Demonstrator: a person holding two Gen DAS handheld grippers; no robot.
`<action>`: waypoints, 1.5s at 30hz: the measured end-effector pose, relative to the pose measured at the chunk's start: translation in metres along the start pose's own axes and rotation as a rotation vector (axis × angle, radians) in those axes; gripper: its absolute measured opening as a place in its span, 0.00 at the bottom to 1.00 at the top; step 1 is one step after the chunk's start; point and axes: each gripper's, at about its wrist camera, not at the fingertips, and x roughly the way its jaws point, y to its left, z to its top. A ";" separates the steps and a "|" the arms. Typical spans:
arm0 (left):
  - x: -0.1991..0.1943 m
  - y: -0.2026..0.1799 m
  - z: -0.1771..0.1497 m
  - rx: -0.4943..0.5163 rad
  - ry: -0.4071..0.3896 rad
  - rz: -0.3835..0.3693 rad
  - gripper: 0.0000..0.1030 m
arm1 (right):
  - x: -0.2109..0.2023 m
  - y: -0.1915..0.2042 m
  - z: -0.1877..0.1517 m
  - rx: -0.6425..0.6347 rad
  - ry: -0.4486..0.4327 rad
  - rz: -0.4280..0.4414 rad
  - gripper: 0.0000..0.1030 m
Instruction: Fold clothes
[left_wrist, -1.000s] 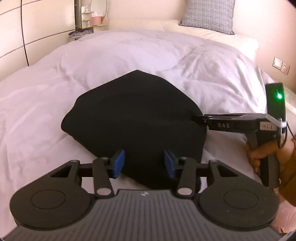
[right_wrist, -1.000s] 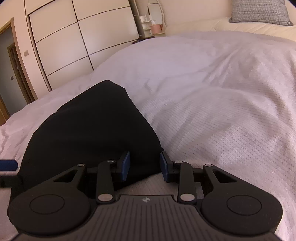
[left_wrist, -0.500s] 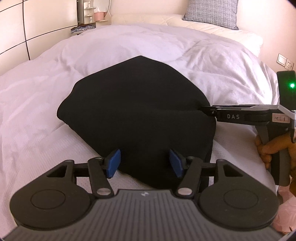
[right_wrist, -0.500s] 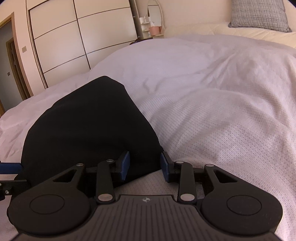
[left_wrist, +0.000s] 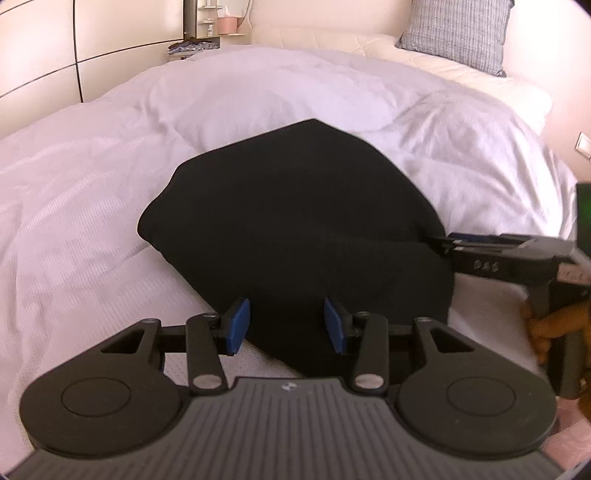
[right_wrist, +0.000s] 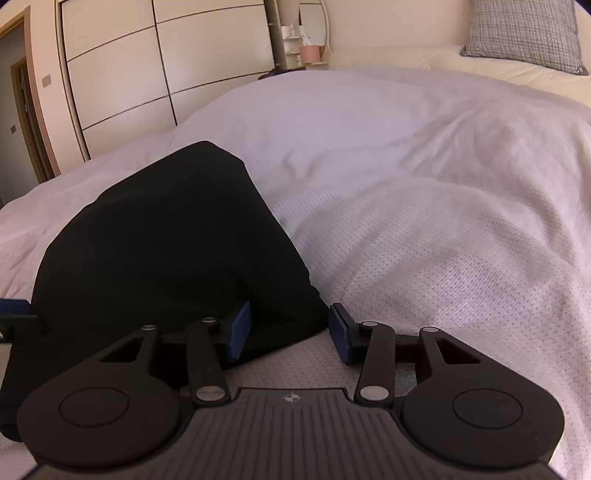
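A folded black garment (left_wrist: 295, 229) lies on the white duvet (left_wrist: 110, 184); it also shows in the right wrist view (right_wrist: 166, 251). My left gripper (left_wrist: 287, 325) is open, its blue pads on either side of the garment's near edge, with cloth between them. My right gripper (right_wrist: 290, 328) is open at the garment's right near corner, with the corner between the pads. The right gripper also shows from the side in the left wrist view (left_wrist: 439, 245), its tips at the garment's right edge. A tip of the left gripper shows at the left edge of the right wrist view (right_wrist: 14, 314).
A grey checked pillow (left_wrist: 454, 33) lies at the head of the bed. A shelf with a pink pot (left_wrist: 227, 24) stands beyond the bed. Wardrobe doors (right_wrist: 147, 66) line the left wall. A wall socket (left_wrist: 583, 146) is on the right.
Both grippers have opened a little wider and the left has moved closer over the garment's near edge. The garment has stayed in place.
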 end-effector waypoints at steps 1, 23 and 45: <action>0.001 0.001 0.000 -0.011 0.005 0.003 0.39 | -0.002 -0.001 0.001 0.014 -0.002 0.003 0.42; -0.115 -0.026 -0.022 -0.056 0.069 0.229 0.59 | -0.121 0.003 -0.018 0.321 0.032 0.130 0.64; -0.257 -0.052 -0.059 -0.066 -0.046 0.261 0.83 | -0.255 0.039 -0.062 0.385 -0.037 0.260 0.87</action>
